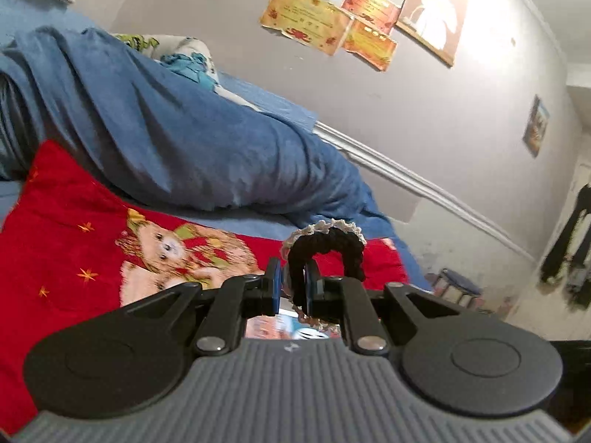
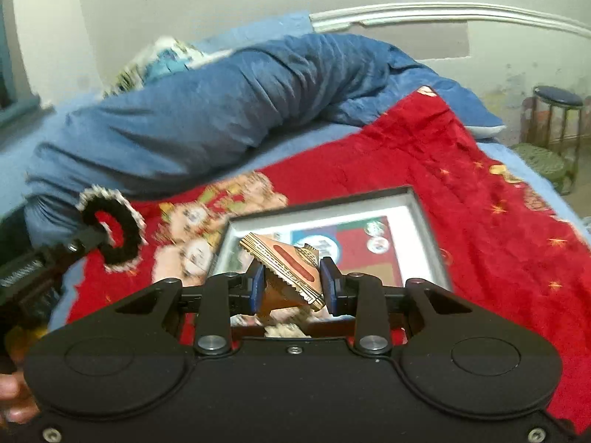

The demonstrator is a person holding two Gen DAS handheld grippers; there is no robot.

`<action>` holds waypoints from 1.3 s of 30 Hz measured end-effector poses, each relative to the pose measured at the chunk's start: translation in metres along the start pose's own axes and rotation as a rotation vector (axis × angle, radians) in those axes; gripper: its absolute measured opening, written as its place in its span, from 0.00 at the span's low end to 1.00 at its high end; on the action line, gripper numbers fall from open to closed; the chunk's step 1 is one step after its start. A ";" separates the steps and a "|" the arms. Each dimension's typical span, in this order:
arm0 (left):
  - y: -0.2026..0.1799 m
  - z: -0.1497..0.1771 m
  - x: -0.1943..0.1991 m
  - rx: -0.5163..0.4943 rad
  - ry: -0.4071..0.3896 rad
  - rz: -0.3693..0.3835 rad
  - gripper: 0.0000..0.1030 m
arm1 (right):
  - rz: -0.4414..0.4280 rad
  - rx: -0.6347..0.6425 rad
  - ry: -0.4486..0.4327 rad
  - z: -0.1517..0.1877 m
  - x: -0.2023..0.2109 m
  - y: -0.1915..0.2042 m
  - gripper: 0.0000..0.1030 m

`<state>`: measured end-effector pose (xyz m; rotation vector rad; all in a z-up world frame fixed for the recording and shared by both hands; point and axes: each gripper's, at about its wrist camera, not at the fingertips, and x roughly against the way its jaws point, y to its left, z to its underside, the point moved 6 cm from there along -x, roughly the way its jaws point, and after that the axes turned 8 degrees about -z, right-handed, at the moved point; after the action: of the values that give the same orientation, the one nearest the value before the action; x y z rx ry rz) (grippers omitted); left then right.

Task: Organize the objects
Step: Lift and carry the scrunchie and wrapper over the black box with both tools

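Observation:
My left gripper [image 1: 291,282] is shut on a black scrunchie with white lace trim [image 1: 327,245], held up over the bed. From the right wrist camera the same scrunchie [image 2: 112,234] hangs at the left, off the tip of the left gripper [image 2: 90,238]. My right gripper [image 2: 293,286] is shut on a tilted gold and orange box with a red stripe [image 2: 286,264]. It hovers above a framed picture [image 2: 424,221] that lies flat on the red blanket [image 2: 424,162].
The red teddy-bear blanket [image 1: 74,229] covers the near bed, with a rolled blue duvet [image 2: 221,110] behind it and a patterned pillow [image 2: 162,59] by the wall. Stools [image 2: 557,118] stand past the bed's right end. A person's fingers [image 2: 14,402] show bottom left.

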<state>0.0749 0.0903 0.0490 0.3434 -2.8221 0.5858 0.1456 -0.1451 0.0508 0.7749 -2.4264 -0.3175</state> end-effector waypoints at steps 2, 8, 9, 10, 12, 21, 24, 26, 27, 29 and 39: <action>0.001 -0.003 -0.004 -0.029 -0.037 -0.028 0.16 | -0.069 0.011 -0.024 0.003 -0.002 -0.005 0.30; 0.005 -0.003 -0.036 -0.043 -0.006 -0.100 0.16 | -0.132 -0.039 -0.012 0.014 -0.021 -0.047 0.30; 0.006 0.000 -0.043 -0.050 0.015 -0.135 0.16 | -0.133 -0.058 -0.010 0.016 -0.025 -0.057 0.30; 0.007 0.003 -0.048 -0.045 0.030 -0.142 0.16 | -0.126 -0.066 -0.006 0.018 -0.029 -0.067 0.30; 0.008 0.009 -0.057 -0.033 0.044 -0.149 0.16 | -0.113 -0.079 -0.003 0.022 -0.036 -0.084 0.30; 0.014 0.007 -0.089 -0.083 0.039 -0.143 0.16 | -0.092 -0.281 -0.131 0.030 -0.054 -0.141 0.30; -0.009 0.021 -0.093 -0.167 0.068 -0.115 0.16 | -0.058 -0.254 -0.132 0.027 -0.061 -0.143 0.30; -0.025 0.031 -0.096 -0.193 0.089 -0.095 0.16 | -0.037 -0.270 -0.121 0.029 -0.067 -0.146 0.30; -0.033 0.036 -0.097 -0.192 0.095 -0.082 0.16 | -0.030 -0.289 -0.117 0.030 -0.070 -0.148 0.30; -0.046 0.048 -0.101 -0.194 0.129 -0.068 0.16 | -0.019 -0.326 -0.100 0.033 -0.077 -0.154 0.30; -0.107 0.095 -0.116 -0.290 0.224 -0.020 0.16 | -0.050 -0.438 -0.041 0.045 -0.088 -0.163 0.30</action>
<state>0.1963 -0.0241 -0.0288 0.2330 -2.6321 0.1902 0.2532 -0.2223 -0.0864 0.6338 -2.2550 -0.8569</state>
